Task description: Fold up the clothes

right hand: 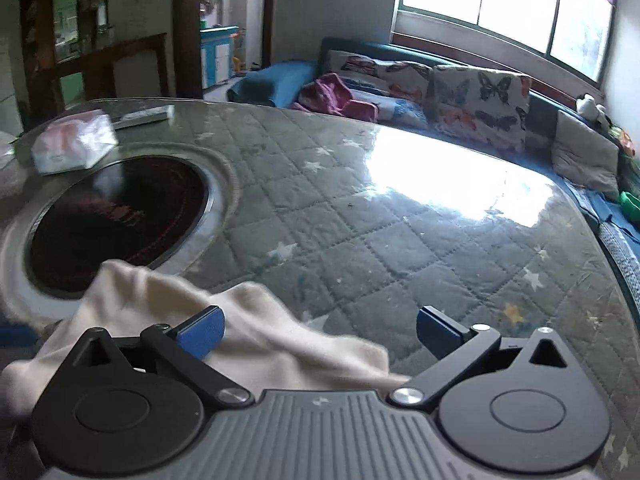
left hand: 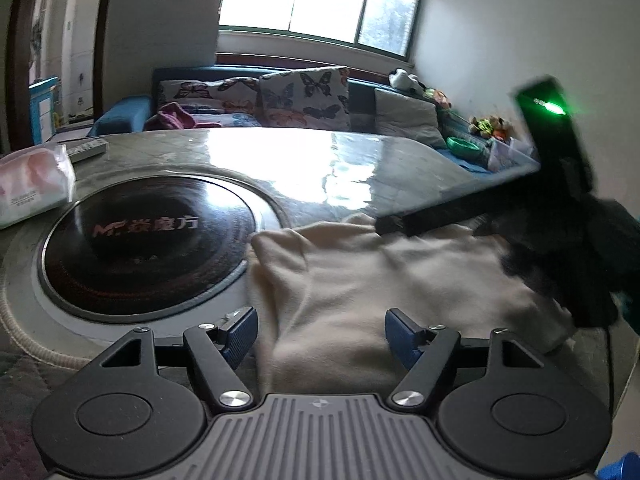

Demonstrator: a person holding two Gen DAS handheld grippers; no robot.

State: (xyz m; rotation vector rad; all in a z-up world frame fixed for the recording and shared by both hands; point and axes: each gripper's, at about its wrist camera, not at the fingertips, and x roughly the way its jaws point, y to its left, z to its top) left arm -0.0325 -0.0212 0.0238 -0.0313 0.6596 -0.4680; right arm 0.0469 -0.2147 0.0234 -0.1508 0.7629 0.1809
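Two open tools point(left hand: 320, 334) point(right hand: 320, 334), one cream garment point(left hand: 380, 276)

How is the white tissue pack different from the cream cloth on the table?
The tissue pack is a puffy plastic-wrapped block with pink on it; the cream cloth is plain, soft and rumpled. The pack sits on the far side of the black round plate; the cloth lies near, in front of both grippers. Both rest on the table.

A round black hotplate point(left hand: 148, 240) sits in the quilted table point(right hand: 360, 220); a tissue pack point(left hand: 30, 184) beside a remote point(left hand: 86, 149); 2 butterfly cushions point(left hand: 304, 98) on the sofa point(right hand: 360, 50)
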